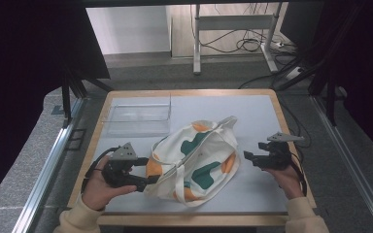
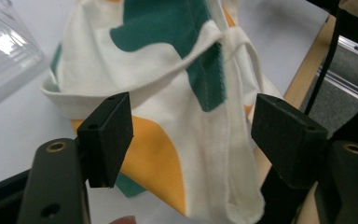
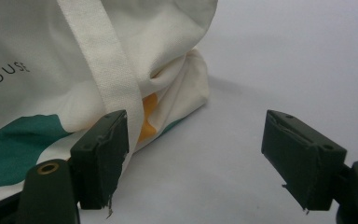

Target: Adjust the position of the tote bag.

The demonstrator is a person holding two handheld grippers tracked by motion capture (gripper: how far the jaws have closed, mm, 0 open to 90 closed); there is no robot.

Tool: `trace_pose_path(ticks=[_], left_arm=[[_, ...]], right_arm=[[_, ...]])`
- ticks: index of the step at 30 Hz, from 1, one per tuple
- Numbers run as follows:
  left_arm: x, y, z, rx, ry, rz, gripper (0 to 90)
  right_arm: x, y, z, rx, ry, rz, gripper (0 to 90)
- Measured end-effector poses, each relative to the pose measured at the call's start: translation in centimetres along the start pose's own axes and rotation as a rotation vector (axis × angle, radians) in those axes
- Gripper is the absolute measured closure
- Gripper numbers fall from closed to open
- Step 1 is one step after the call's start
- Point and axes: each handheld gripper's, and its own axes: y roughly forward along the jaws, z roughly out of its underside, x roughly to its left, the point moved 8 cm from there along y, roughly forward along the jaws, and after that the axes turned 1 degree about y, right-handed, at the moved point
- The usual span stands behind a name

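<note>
A patterned cloth bag (image 1: 194,160) lies mid-table, just near of a clear tray (image 1: 138,115) at the far left. The left gripper (image 1: 148,171) touches the bag's left end, jaws apart around the fabric. The right gripper (image 1: 247,157) sits just right of the bag, jaws apart, holding nothing.

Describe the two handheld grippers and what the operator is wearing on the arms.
Both are black two-jaw tools. The left gripper and right gripper each carry a grey three-cornered plate on top and trail a black cable. The jaw pads are blocky, matte black, with brass-ringed holes behind them. The sleeves are cream with ribbed cuffs.
</note>
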Motion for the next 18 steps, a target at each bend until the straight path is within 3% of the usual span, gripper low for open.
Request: trace_pose_path(ticks=[5, 9, 12, 14, 18], left_arm=[[-1.2, 0.2, 0.1, 0.028, 0.031, 0.004, 31.8], [-1.3, 1.0, 0.7, 0.077, 0.048, -0.024, 35.0], [-1.1, 1.8, 1.0, 0.099, 0.043, -0.018, 43.9], [-0.9, 2.4, 1.4, 0.120, 0.036, -0.002, 54.7], [-0.7, 2.7, 1.6, 0.126, 0.024, 0.004, 67.7]], right_arm=[[0.1, -0.2, -0.1, -0.005, 0.002, 0.005, 22.8], [0.0, -0.2, -0.1, -0.003, 0.004, 0.009, 22.7], [-0.1, -0.1, 0.0, 0.000, 0.006, 0.014, 22.6], [-0.2, -0.1, 0.0, 0.006, 0.003, 0.019, 22.4], [-0.2, -0.1, 0.1, 0.007, 0.001, 0.022, 22.3]])
